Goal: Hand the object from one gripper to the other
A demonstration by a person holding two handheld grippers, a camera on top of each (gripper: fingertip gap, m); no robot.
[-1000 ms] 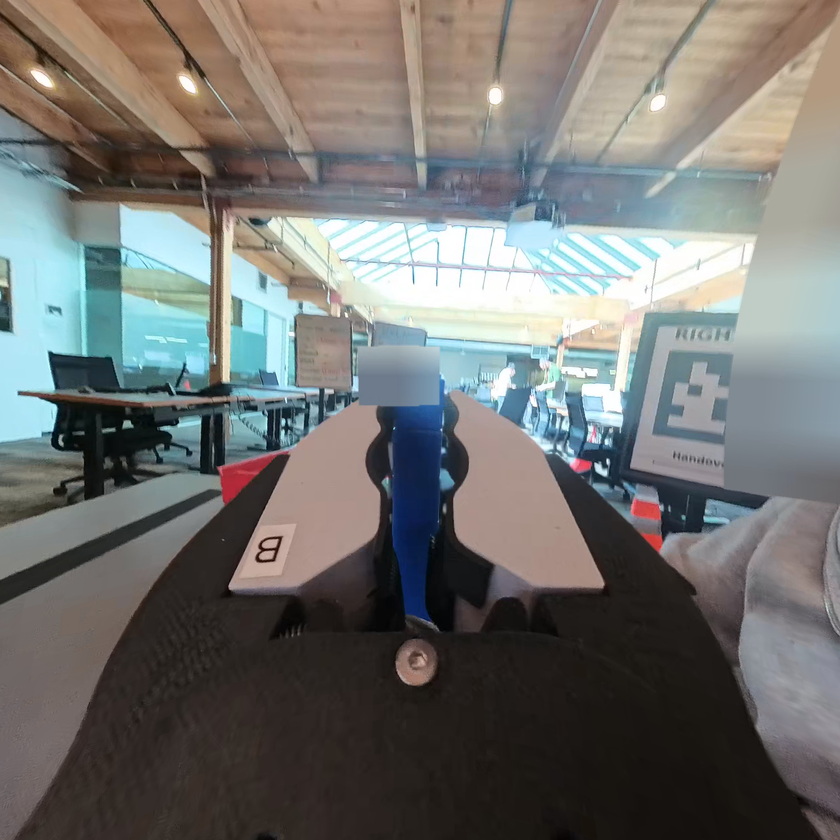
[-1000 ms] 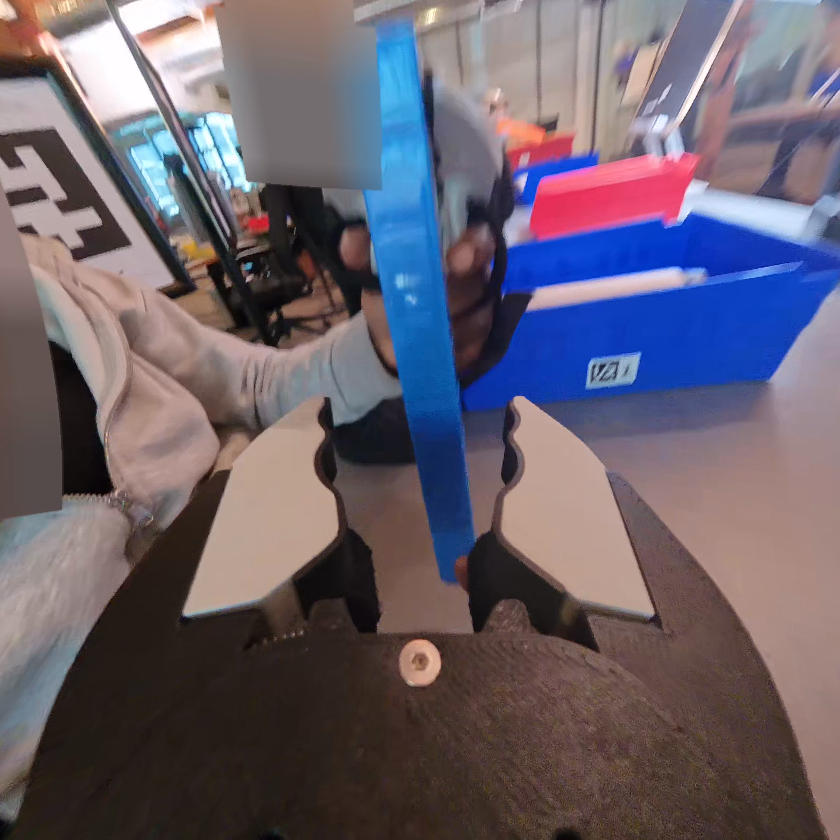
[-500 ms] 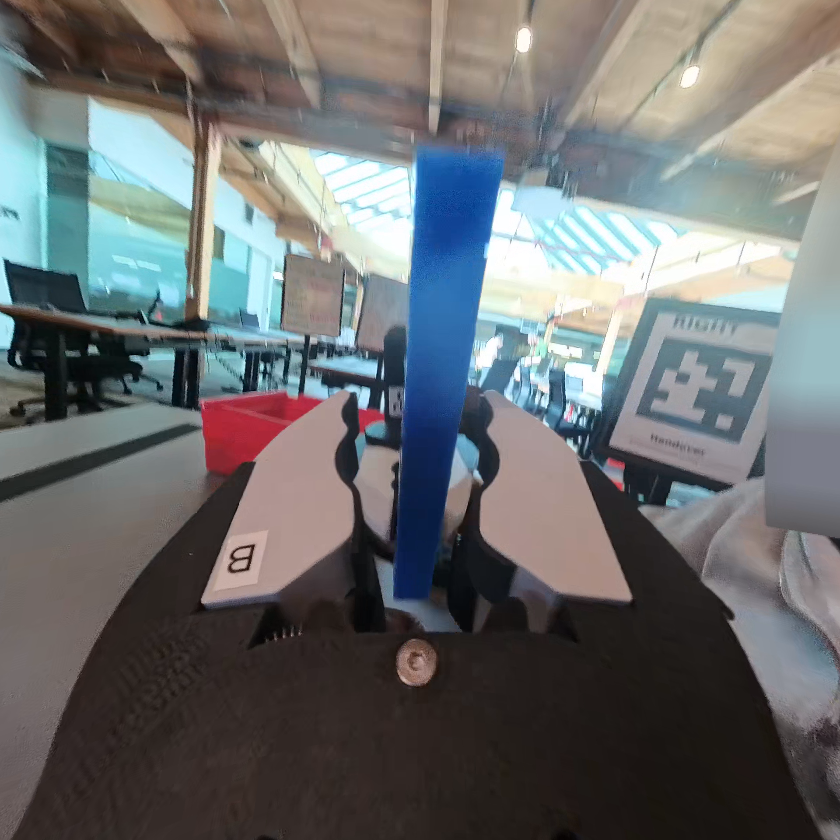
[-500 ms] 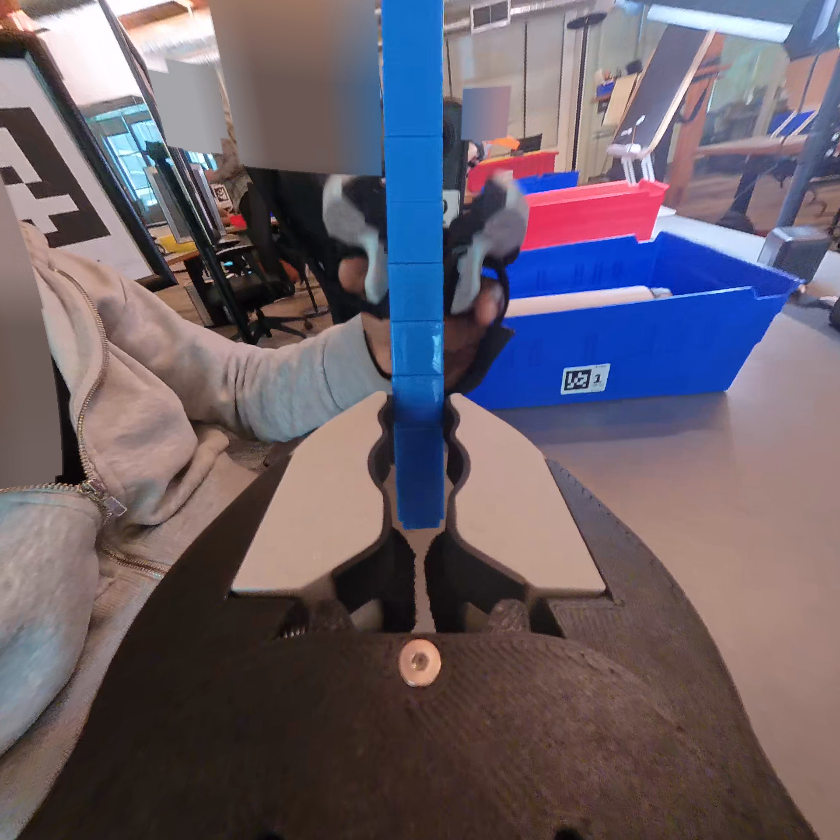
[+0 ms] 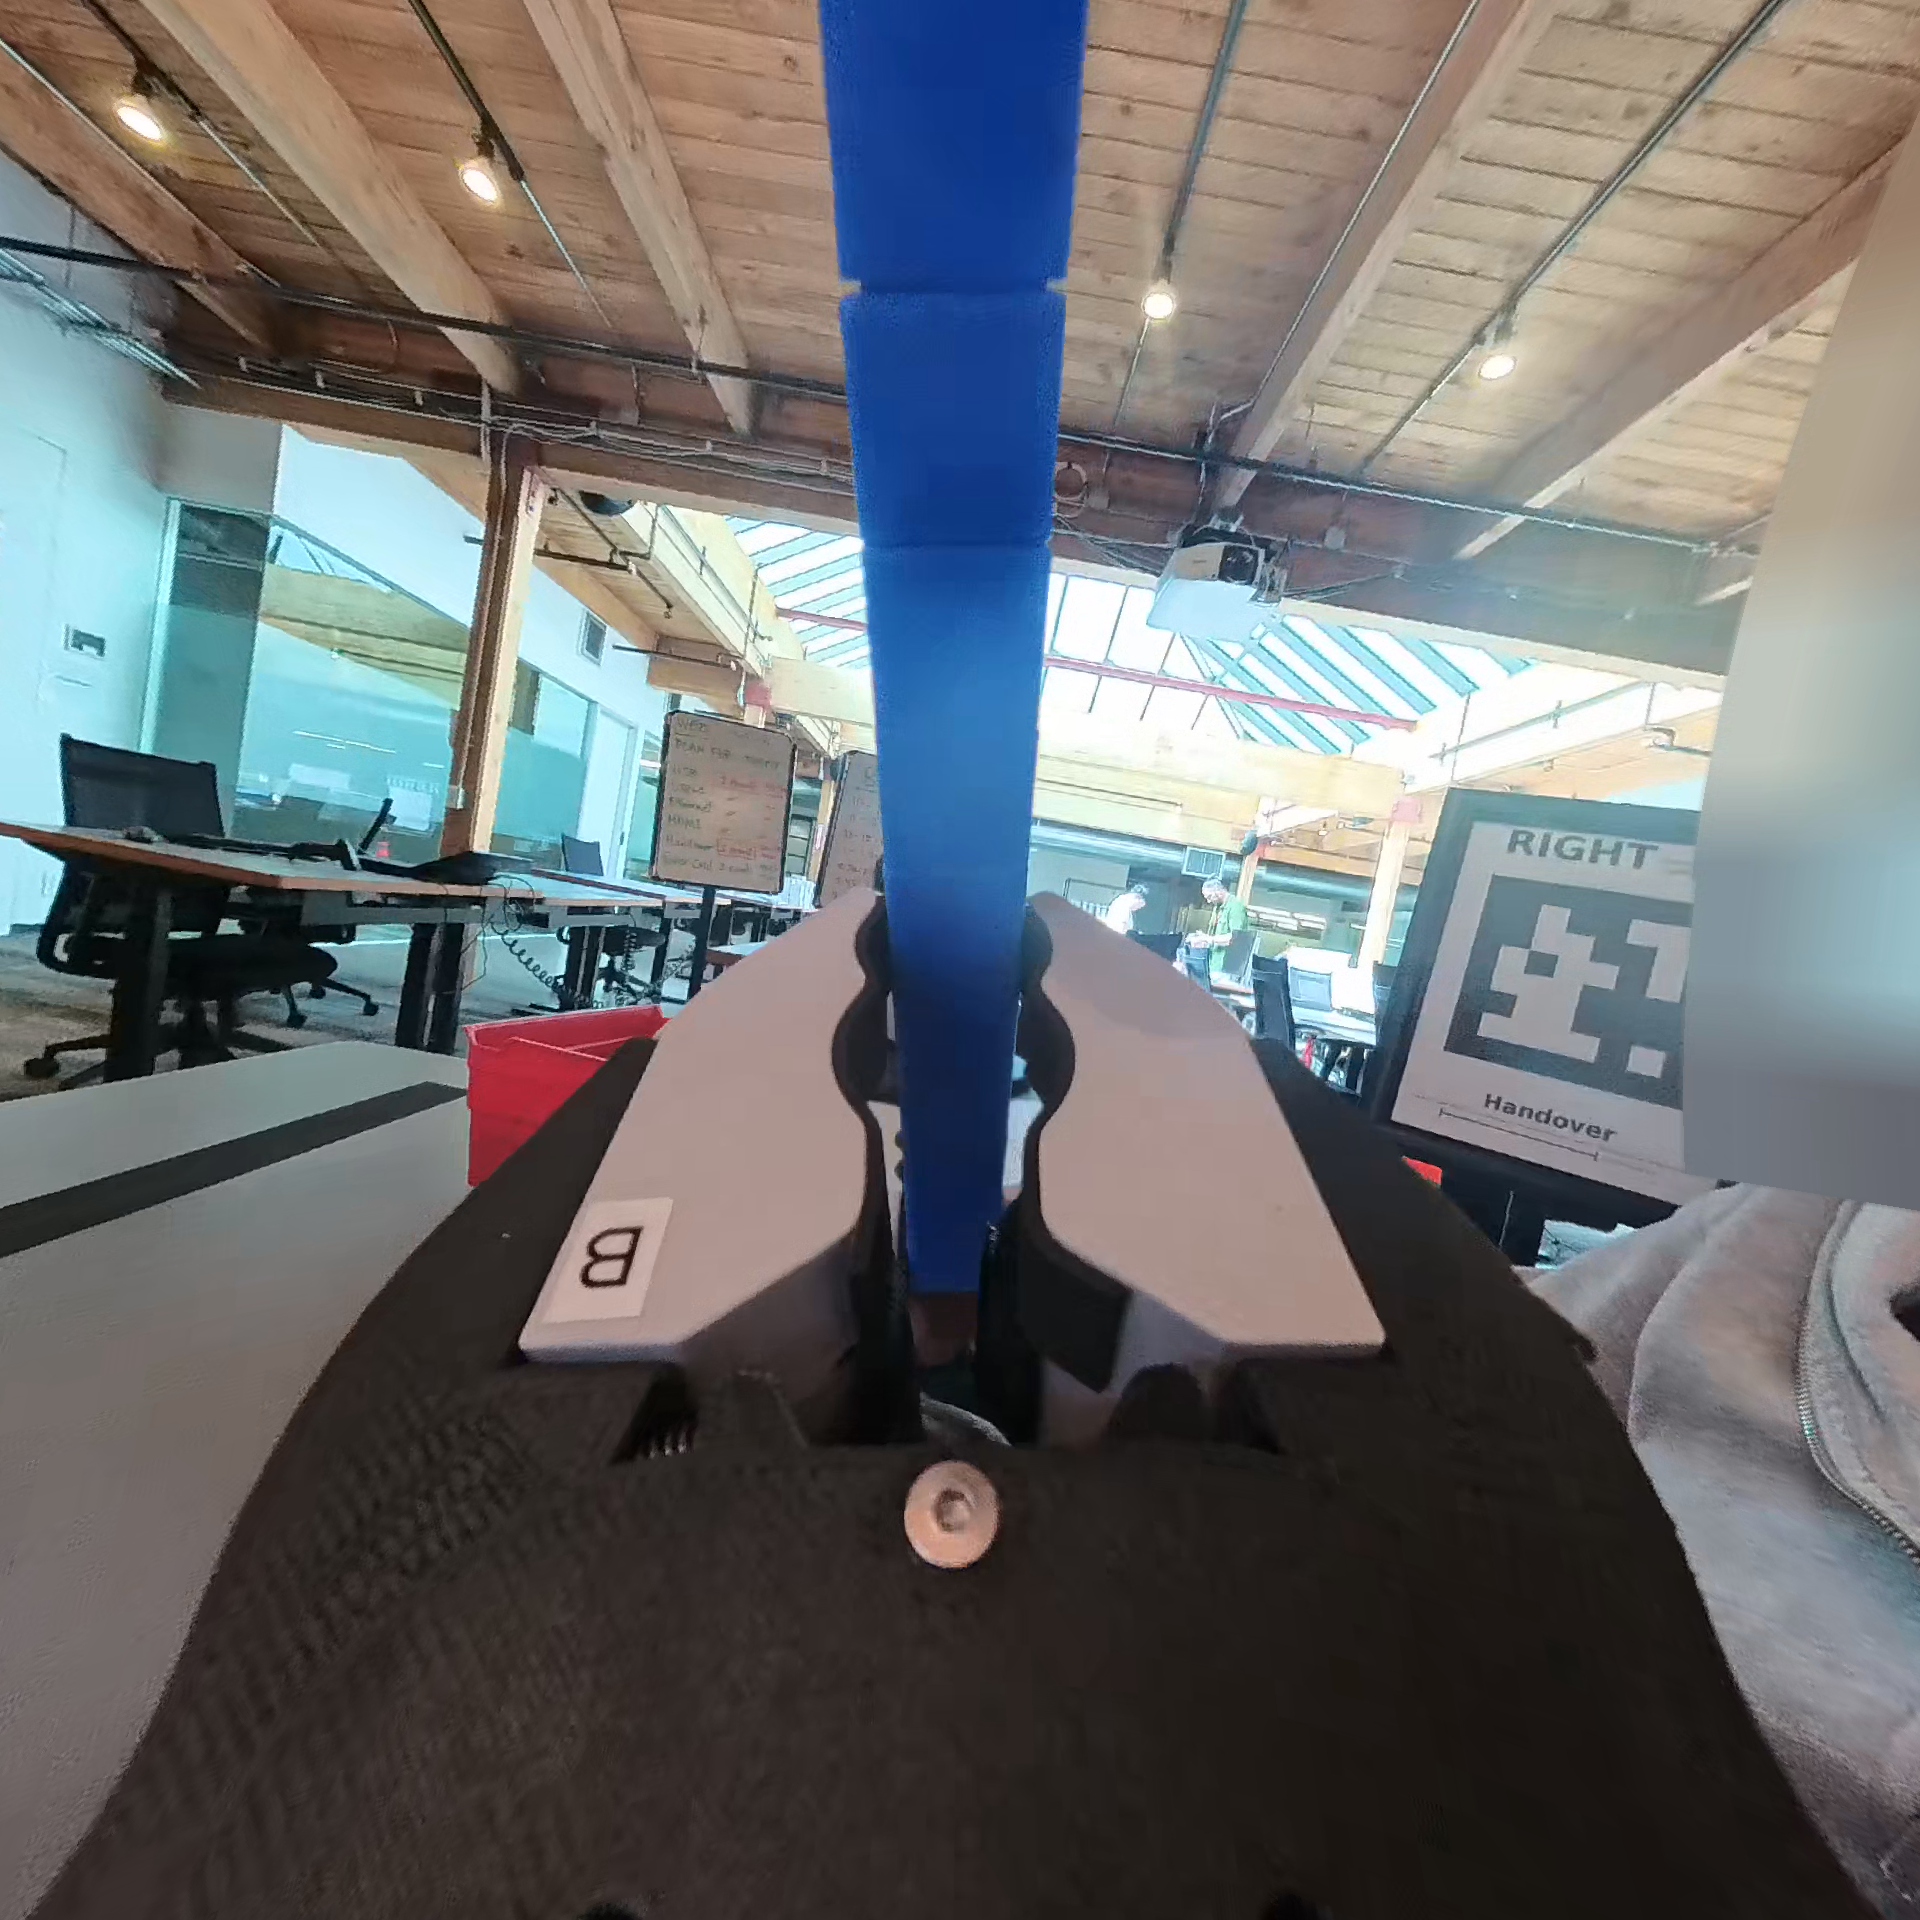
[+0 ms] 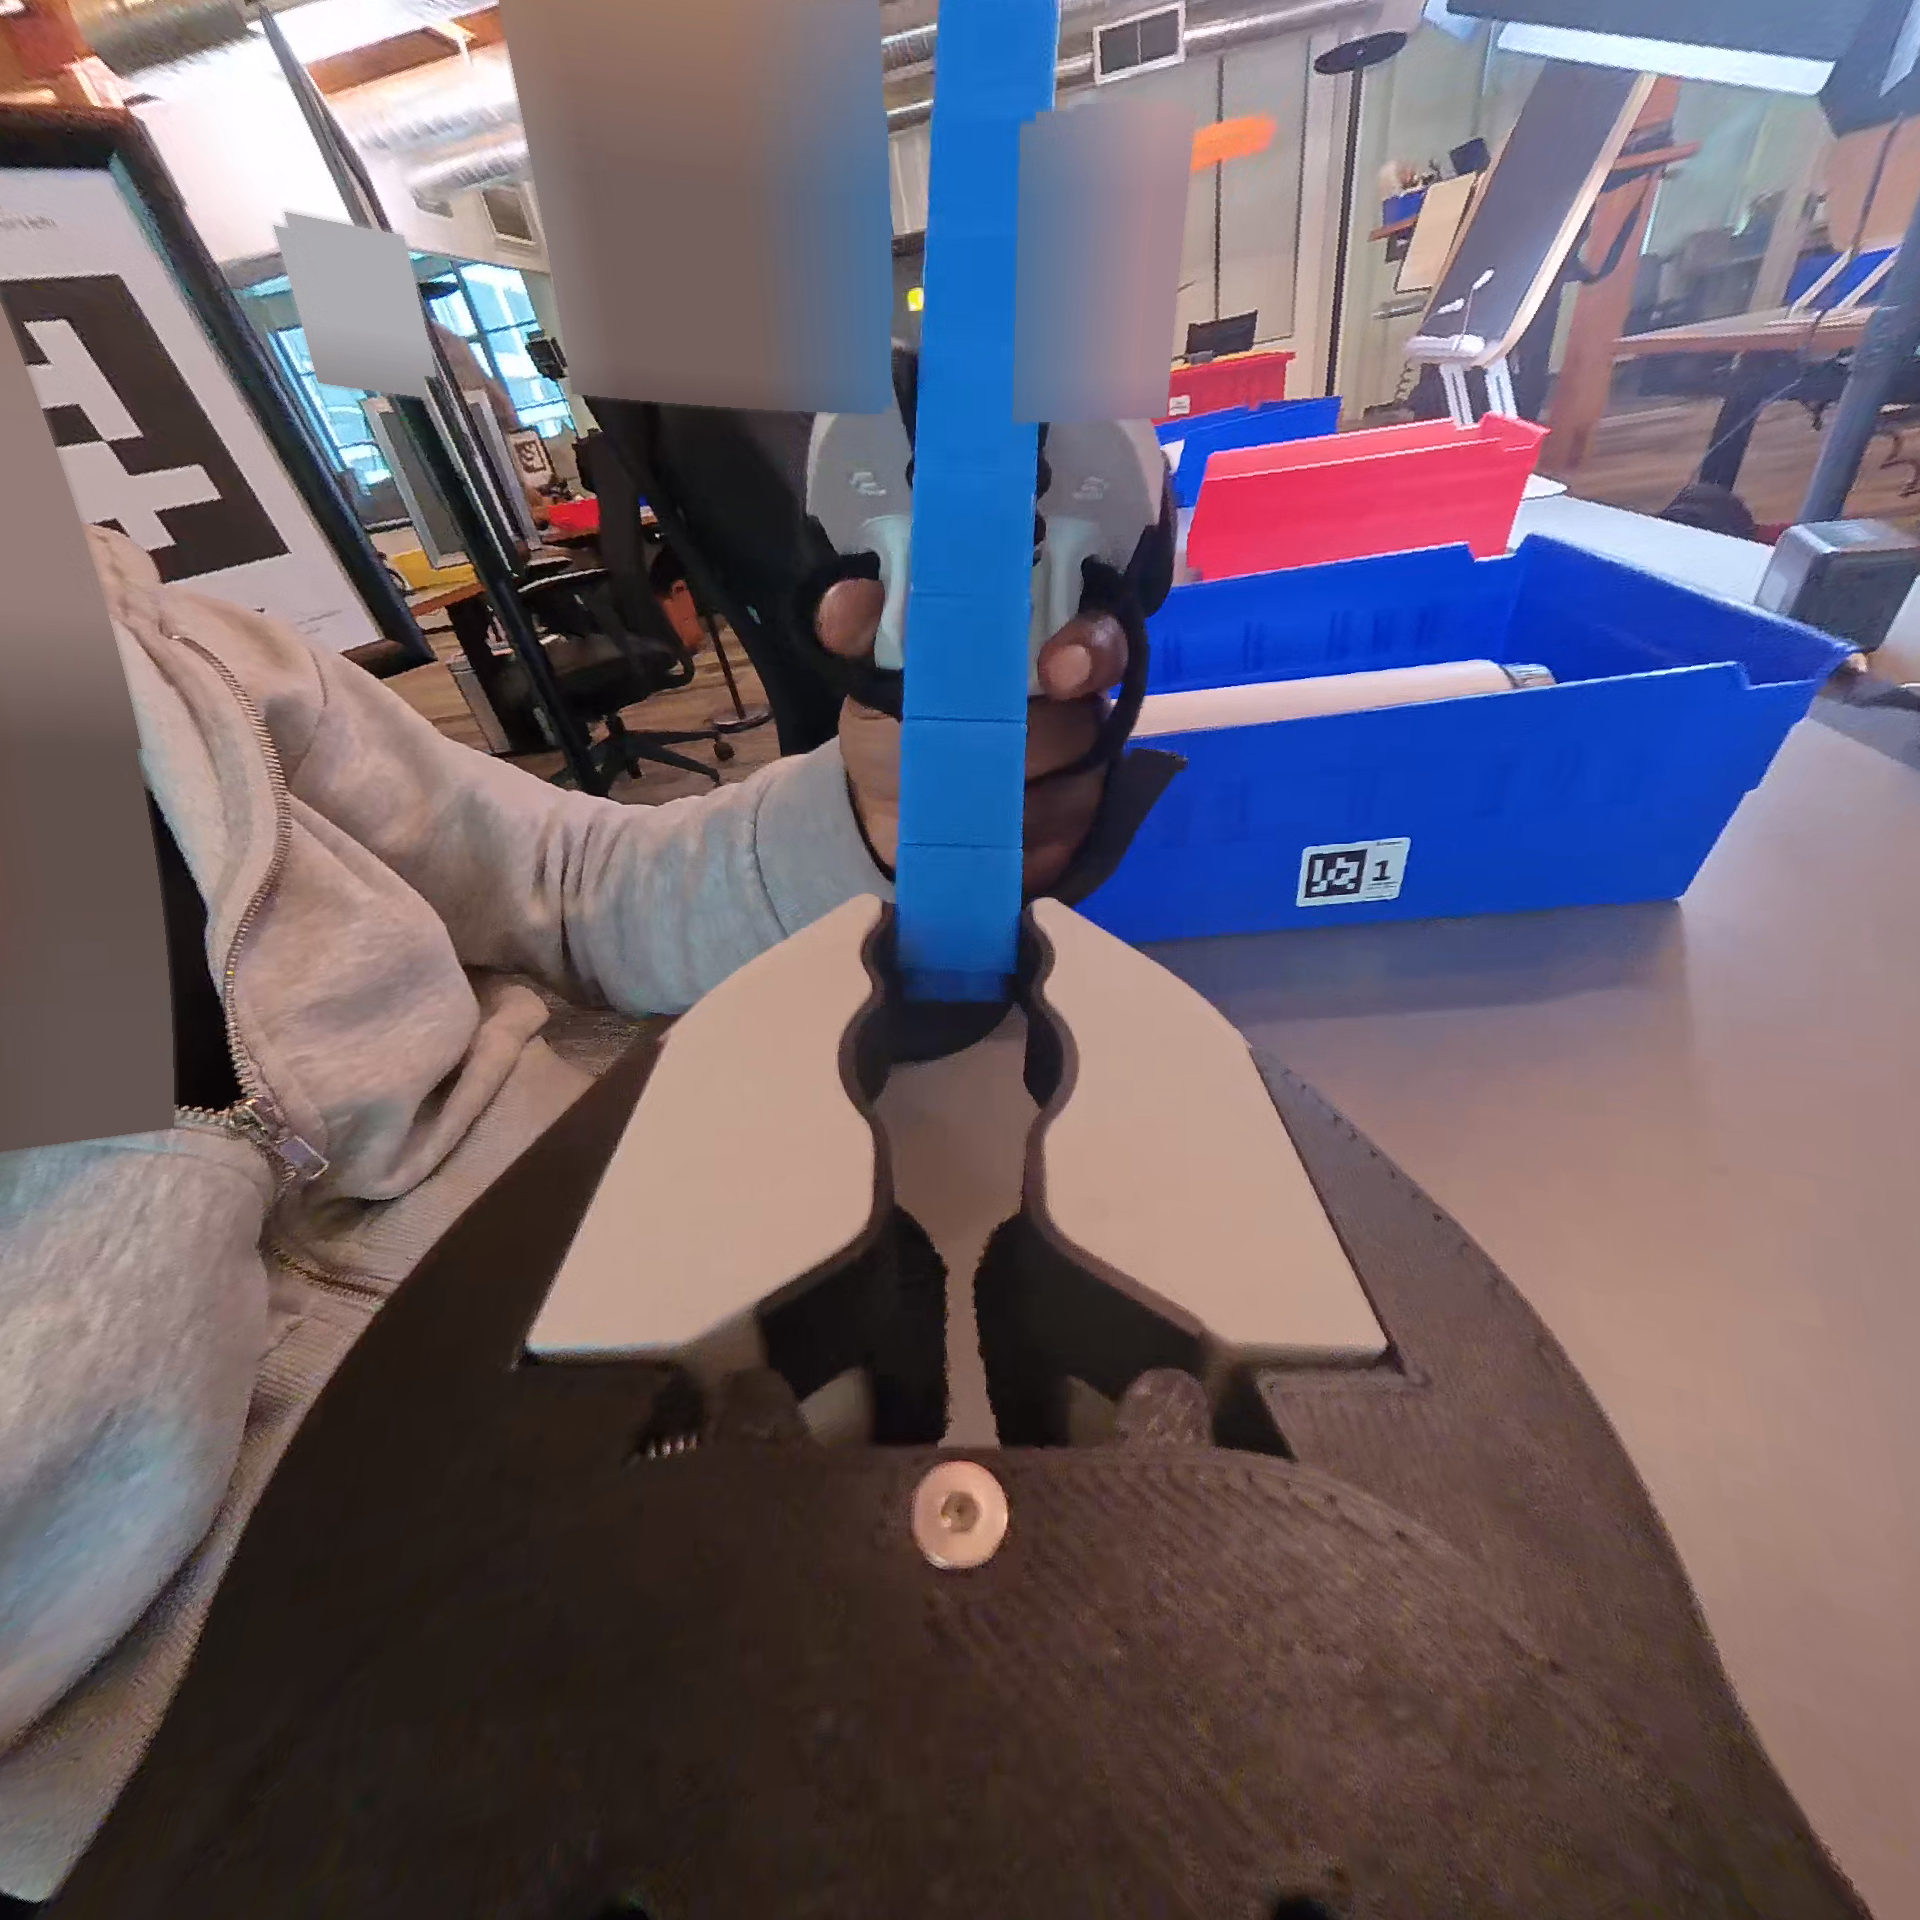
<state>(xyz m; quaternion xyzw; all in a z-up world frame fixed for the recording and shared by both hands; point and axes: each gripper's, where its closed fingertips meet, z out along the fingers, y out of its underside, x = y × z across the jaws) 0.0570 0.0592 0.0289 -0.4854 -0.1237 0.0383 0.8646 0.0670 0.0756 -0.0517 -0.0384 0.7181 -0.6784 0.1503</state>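
Observation:
A long blue bar made of stacked blocks (image 6: 966,623) stands upright between both grippers. My right gripper (image 6: 958,925) is shut on its lower end, pinching it only at the fingertips. In the right wrist view, the left gripper's grey fingers (image 6: 857,499) flank the bar higher up, held by a hand. In the left wrist view the bar (image 5: 956,623) runs up out of the frame. My left gripper (image 5: 956,914) is shut on the bar, pads touching both sides.
A blue bin (image 6: 1455,790) holding a white roll (image 6: 1330,691) stands on the grey table (image 6: 1558,1143), with a red bin (image 6: 1351,499) behind it. Another red bin (image 5: 540,1070) is ahead-left. A marker board (image 5: 1558,977) and a grey hoodie sleeve (image 6: 520,831) are close by. Tip to tip, the grippers are about 8 centimetres apart.
The right gripper closed on the bar a second ago. The left jaws opened, then closed on it again. The bar's lower end has moved out to the right fingertips.

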